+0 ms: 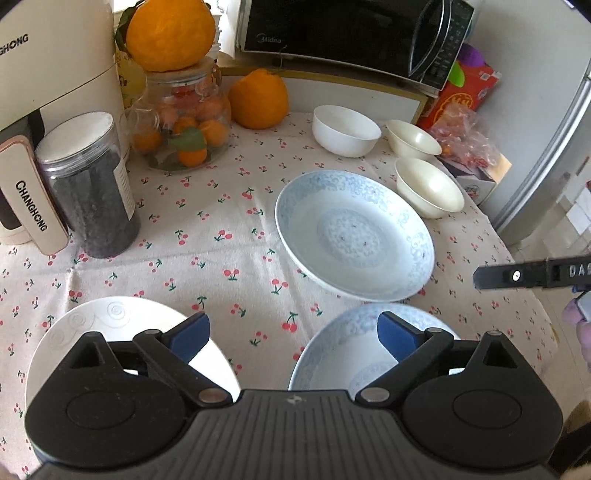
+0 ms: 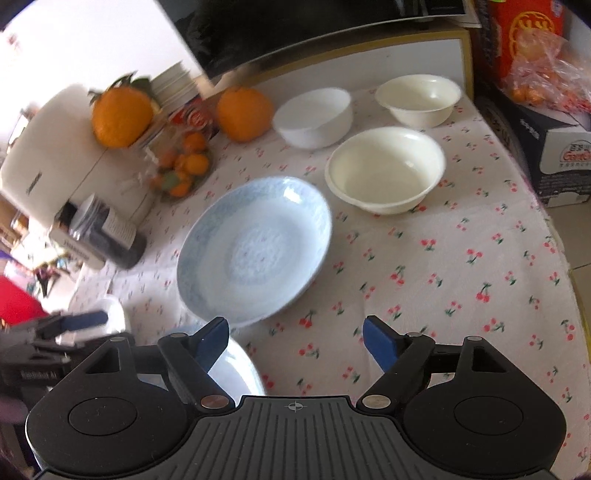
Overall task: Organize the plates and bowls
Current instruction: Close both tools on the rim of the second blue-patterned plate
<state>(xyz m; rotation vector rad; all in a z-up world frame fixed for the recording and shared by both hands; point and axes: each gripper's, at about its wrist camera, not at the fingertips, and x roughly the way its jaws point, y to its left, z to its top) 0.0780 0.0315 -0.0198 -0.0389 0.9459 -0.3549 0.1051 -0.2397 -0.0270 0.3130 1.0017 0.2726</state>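
A large pale-blue patterned plate lies mid-table. A second blue plate lies near the front edge. A white swirl plate lies front left. A white bowl and two cream bowls stand at the back right. My left gripper is open and empty, over the gap between the white plate and the near blue plate. My right gripper is open and empty, near the big plate's front rim.
A cherry-print cloth covers the table. A dark jar, a glass jar of oranges, a loose orange, a Changhong appliance and a microwave crowd the back and left. Boxes and a bag sit at the right.
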